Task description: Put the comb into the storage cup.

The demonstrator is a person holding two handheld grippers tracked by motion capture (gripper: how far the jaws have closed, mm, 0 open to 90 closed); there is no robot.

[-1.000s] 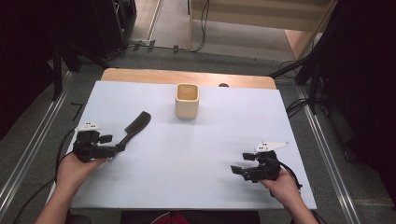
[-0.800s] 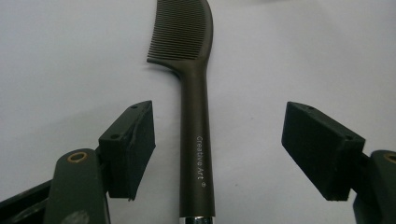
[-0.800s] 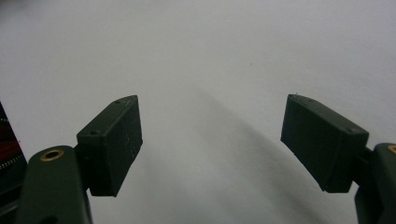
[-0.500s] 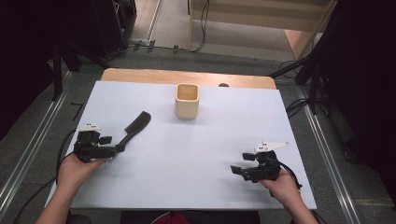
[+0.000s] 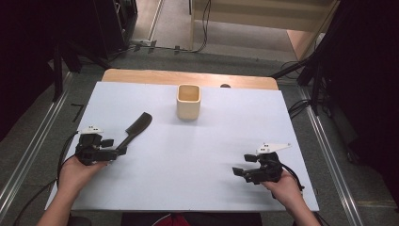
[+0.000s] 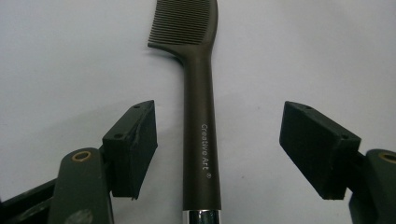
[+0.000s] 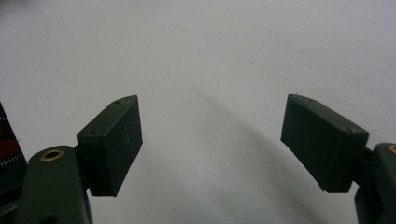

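flat on the table (image 5: pixel 197 155), dark comb (image 6: pixel 200 116), handle lettered "creative art".

Two black grippers, left gripper (image 5: pixel 117 151) and right gripper (image 5: pixel 238 171), each topped with a pale three-cornered plate and trailing a dark cable. Blocky black pads (image 7: pixel 115 144) on each, small screw holes in the tops, brass-ringed pivots on dark green arms. Bare forearms, apparently no sleeves.
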